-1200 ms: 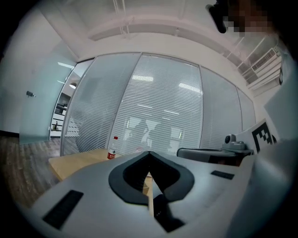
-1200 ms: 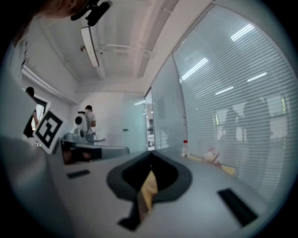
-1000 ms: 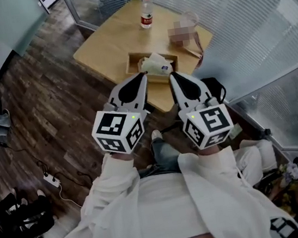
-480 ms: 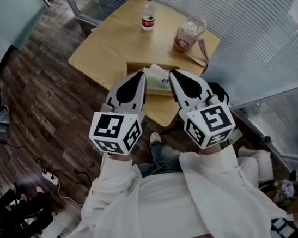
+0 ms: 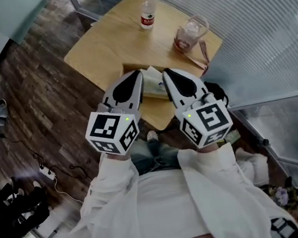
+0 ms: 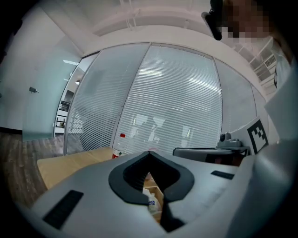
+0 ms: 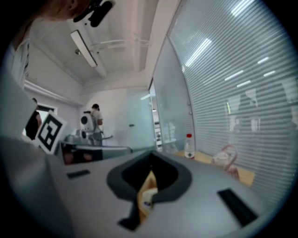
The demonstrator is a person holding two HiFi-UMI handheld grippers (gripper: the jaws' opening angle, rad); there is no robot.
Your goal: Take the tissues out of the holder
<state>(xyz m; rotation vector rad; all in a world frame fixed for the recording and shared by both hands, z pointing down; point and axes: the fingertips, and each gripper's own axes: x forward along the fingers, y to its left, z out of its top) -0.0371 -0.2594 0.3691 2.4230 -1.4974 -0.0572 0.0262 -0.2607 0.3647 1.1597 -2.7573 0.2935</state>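
A wooden tissue holder [image 5: 129, 69] sits near the front edge of the light wooden table [image 5: 100, 45], with a white tissue pack [image 5: 154, 82] sticking out of it. My left gripper [image 5: 136, 74] and right gripper [image 5: 165, 73] are held side by side above the holder's near side, one on each side of the pack. Both are shut with nothing in them. In the left gripper view, the holder [image 6: 157, 190] and the white pack [image 6: 151, 202] show through the cut-out behind the left gripper [image 6: 150, 153]. The right gripper [image 7: 151, 154] frames a strip of the holder [image 7: 148, 188] the same way.
A water bottle [image 5: 146, 11] with a red cap stands at the table's far side. A clear bag with a pink strap [image 5: 189, 33] lies at the right corner, by the glass wall with blinds [image 5: 257, 29]. Dark wood floor [image 5: 37, 104] lies left of the table.
Both grippers have crept forward over the holder's near edge, and the table now sits a little closer in the head view. Both stay shut.
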